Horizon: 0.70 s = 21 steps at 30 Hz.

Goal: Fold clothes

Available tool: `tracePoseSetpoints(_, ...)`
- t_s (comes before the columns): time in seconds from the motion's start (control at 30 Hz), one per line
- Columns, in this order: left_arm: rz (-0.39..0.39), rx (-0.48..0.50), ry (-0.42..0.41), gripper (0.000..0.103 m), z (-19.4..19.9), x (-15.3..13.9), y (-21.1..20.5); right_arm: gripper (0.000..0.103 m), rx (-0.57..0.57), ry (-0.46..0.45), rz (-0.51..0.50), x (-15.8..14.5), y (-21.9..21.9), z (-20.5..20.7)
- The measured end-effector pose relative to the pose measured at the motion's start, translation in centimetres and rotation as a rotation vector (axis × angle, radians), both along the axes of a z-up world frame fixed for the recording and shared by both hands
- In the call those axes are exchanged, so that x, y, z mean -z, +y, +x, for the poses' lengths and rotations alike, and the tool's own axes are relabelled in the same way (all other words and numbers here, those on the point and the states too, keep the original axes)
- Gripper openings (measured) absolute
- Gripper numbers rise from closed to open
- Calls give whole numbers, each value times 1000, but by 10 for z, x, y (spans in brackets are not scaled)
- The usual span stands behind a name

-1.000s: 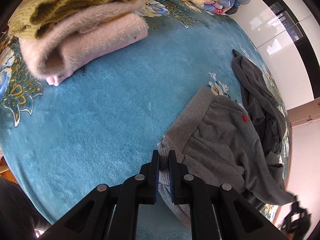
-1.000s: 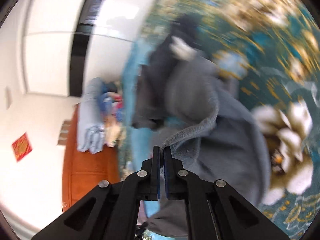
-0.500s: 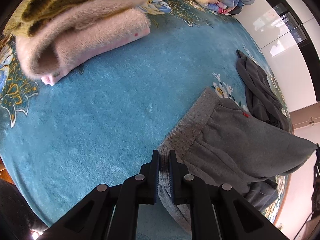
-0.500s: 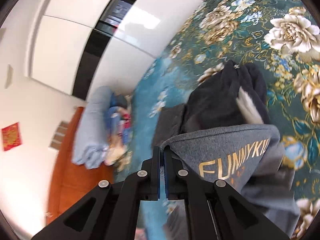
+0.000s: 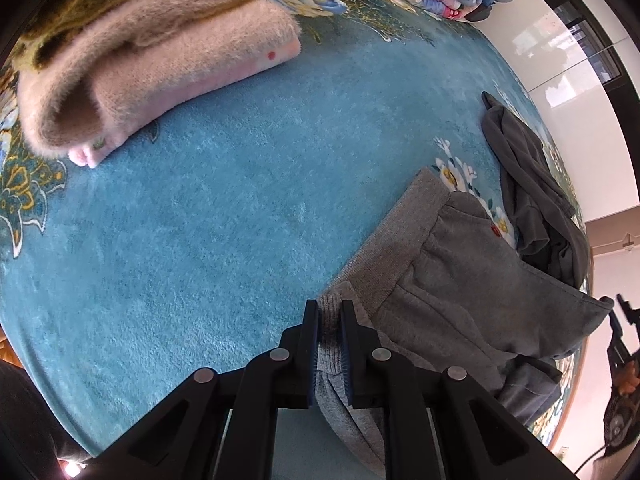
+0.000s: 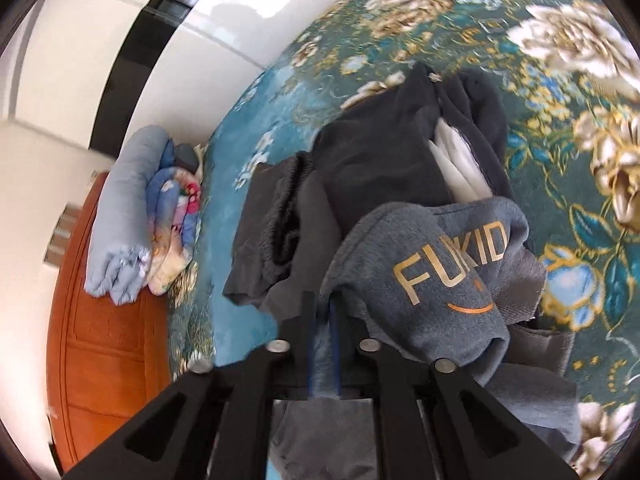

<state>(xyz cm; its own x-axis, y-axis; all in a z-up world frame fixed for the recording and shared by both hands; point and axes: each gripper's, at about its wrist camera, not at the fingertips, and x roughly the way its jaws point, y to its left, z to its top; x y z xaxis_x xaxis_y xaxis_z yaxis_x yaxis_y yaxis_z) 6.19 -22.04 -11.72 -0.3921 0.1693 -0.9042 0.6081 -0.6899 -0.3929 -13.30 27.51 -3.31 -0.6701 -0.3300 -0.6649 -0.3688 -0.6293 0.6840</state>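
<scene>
A grey sweatshirt (image 5: 460, 292) with a ribbed hem lies on the blue floral bedspread (image 5: 200, 220). My left gripper (image 5: 330, 312) is shut on its ribbed hem corner near the bed surface. My right gripper (image 6: 324, 308) is shut on the other end of the same sweatshirt (image 6: 432, 280), whose gold lettering shows, draped over my right finger. The right gripper appears at the far right edge of the left wrist view (image 5: 624, 316), holding the cloth lifted.
A dark grey garment (image 5: 532, 200) lies crumpled beyond the sweatshirt; it also shows in the right wrist view (image 6: 380, 160). Folded pink and olive sweaters (image 5: 152, 52) sit at the left. Folded quilts (image 6: 132, 216) lie by the wooden headboard (image 6: 104, 344).
My right gripper has lowered and come closer with the sweatshirt end, so the lettered cloth now folds over itself. My left gripper keeps its hold in about the same place.
</scene>
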Motion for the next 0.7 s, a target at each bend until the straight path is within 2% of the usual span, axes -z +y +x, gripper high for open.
tracePoseSetpoints(0.03,5,-3,1,12,1,0,-1,47,-28,16,3,-6,-1,5)
tracePoseSetpoints(0.07,10,-5,2,12,2,-1,-2,50,-63,39,4,-13,-3,11)
tracePoseSetpoints(0.2,25,-10,9,12,7,-3,-5,51,-147,116,85,-42,-3,49)
tracePoseSetpoints(0.3,40,-15,13,12,10,-4,-7,52,-138,166,180,-50,13,90)
tracePoseSetpoints(0.4,53,-19,11,12,11,-3,-8,53,-75,66,234,-20,39,123)
tracePoseSetpoints(0.47,53,-16,10,12,11,-3,-7,53,-22,-62,165,25,57,140)
tracePoseSetpoints(0.53,49,-8,10,12,11,-4,-5,53,20,-128,72,62,66,151)
tracePoseSetpoints(0.63,54,-6,13,13,10,-4,-5,53,93,-144,-53,100,72,158)
tracePoseSetpoints(0.7,70,-16,11,13,10,-1,-7,53,112,-145,-97,110,72,150)
